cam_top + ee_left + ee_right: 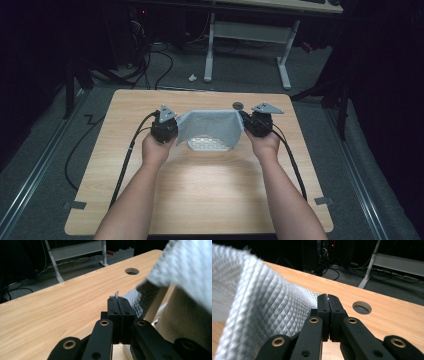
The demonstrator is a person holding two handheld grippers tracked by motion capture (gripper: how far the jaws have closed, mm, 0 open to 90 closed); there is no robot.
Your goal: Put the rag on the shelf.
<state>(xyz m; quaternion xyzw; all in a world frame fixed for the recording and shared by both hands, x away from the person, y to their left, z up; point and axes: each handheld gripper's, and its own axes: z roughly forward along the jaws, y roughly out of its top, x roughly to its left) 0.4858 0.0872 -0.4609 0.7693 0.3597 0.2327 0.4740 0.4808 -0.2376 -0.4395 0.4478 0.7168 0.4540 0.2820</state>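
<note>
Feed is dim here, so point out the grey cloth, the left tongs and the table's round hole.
grey cloth [210,126], high view, middle of the raised span.
left tongs [117,299], left gripper view, tips shut on a cloth corner.
round hole [362,307], right gripper view, its centre.

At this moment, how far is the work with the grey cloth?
Done: the left gripper and right gripper are each shut on a top corner of the grey cloth. In hand: the cloth hangs spread between them, its lower edge resting on the table. Left: laying it down or folding it; no fold shows yet.
</note>
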